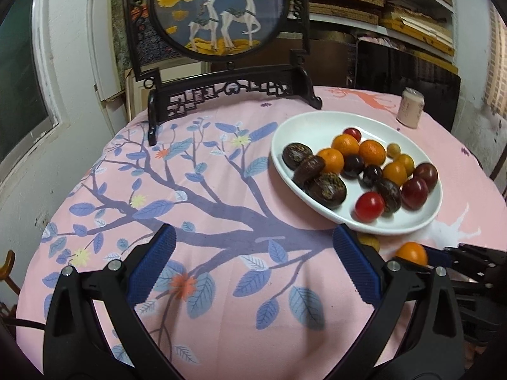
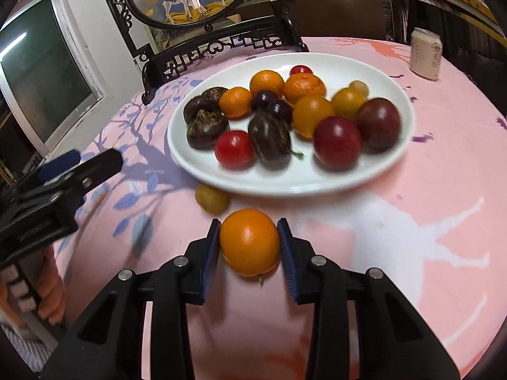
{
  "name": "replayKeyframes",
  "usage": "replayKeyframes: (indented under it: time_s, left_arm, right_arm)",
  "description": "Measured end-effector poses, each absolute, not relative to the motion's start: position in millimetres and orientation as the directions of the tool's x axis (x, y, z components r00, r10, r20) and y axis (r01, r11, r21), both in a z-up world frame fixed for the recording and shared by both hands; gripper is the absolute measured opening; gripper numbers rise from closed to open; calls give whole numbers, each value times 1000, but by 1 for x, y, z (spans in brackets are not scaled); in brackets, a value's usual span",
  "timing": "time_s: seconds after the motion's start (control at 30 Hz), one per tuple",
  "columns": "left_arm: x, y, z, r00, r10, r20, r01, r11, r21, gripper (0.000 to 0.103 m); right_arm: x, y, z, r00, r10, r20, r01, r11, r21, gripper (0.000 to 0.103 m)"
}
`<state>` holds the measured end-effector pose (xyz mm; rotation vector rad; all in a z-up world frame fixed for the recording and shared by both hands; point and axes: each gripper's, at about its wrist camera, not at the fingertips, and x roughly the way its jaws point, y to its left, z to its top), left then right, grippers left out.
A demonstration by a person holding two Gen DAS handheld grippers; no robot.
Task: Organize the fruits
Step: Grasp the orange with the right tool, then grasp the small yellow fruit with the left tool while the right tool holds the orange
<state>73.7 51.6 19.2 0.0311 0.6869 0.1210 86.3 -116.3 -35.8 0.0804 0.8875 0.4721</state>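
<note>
Now the right tool (image 2: 249, 243) has its pads pressed on an orange (image 2: 249, 241) low in the frame's centre, just below the plate (image 2: 196, 164) on the table (image 2: 427, 174). It tilts downward. At left, the left tool (image 1: 253, 253) gapes wide, empty.

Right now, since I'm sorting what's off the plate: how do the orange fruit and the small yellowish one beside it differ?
The orange fruit is bigger and bright orange; the yellowish fruit is smaller and dull yellow. The orange fruit sits clamped between the right gripper's pads; the yellowish fruit lies free, close against the plate rim. Both are round and off the plate, over the tablecloth.
</note>
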Motion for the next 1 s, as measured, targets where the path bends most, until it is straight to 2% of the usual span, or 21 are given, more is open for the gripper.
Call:
replayKeyframes:
  time_s: [0.13,0.33,0.6,0.7,0.77,0.8,1.0]
  left_arm:
    - [70,35,13,768,61,-637,-10,996,83,101]
    - [69,-7,-4,758,1,-652,149,973,174,101]
    - [87,-23,-9,720,-100,-687,224,970,94,95]
    - [93,-27,-11,711,-119,-693,244,966,84,81]
    - [98,-28,-14,695,-131,-707,253,965,70,61]
    - [101,-28,-16,679,-143,-720,262,964,55,58]
    - [119,-30,-26,627,-163,-762,267,964,13,56]
  right_arm:
    - [66,-143,-29,565,427,-706,-353,899,260,36]
    - [50,-169,-15,617,448,-647,-326,894,309,36]
    - [51,-178,-12,620,466,-631,-310,884,348,36]
    - [50,-179,-12,618,469,-631,-310,883,353,36]
    - [50,-178,-12,615,472,-632,-312,881,356,36]
    - [50,-178,-12,612,475,-633,-313,880,358,36]
    - [52,-176,-14,603,477,-639,-312,879,361,36]
